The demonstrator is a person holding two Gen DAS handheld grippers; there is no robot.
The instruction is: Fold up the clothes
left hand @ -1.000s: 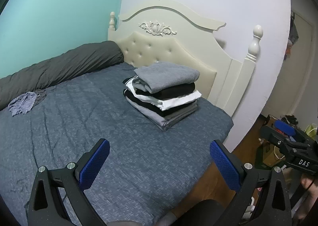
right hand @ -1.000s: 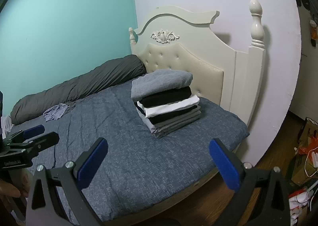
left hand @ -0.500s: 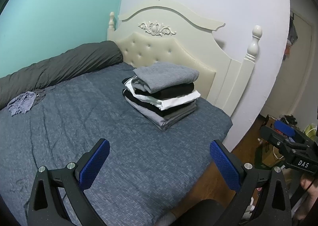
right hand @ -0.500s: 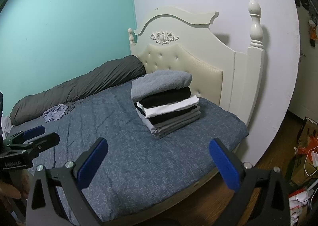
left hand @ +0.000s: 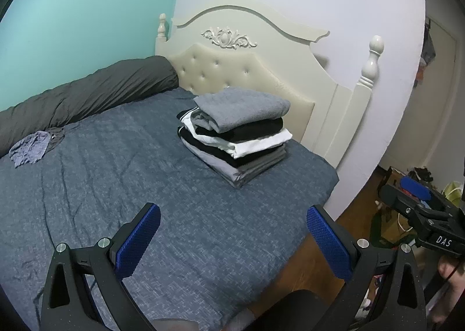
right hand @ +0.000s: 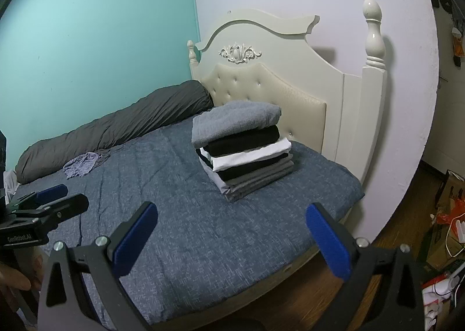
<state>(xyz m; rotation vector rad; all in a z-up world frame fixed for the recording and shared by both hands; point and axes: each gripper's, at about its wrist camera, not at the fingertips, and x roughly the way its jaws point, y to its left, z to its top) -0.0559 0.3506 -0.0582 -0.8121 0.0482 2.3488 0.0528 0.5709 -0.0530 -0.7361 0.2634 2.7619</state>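
A stack of folded clothes (left hand: 238,136) (right hand: 245,146), grey on top with black, white and grey layers below, sits on the blue bed cover (left hand: 116,185) (right hand: 180,214) near the headboard. A crumpled lilac garment (left hand: 29,147) (right hand: 81,165) lies loose at the bed's far left beside a dark grey rolled duvet (left hand: 87,95) (right hand: 122,127). My left gripper (left hand: 232,232) hovers open over the bed's near edge, well short of the stack, holding nothing. My right gripper (right hand: 231,232) is also open and empty above the near edge. Each gripper shows in the other's view at the side.
A cream headboard (left hand: 250,63) (right hand: 276,69) with posts stands behind the stack against a pale wall. Wooden floor (right hand: 328,296) runs along the bed's right side, with boxes, bags and cables (right hand: 447,229) cluttered at the far right. A person's hand (right hand: 14,275) holds the left gripper.
Both views have drifted very slightly; the stack and the lilac garment stay where they were, and both grippers remain open.
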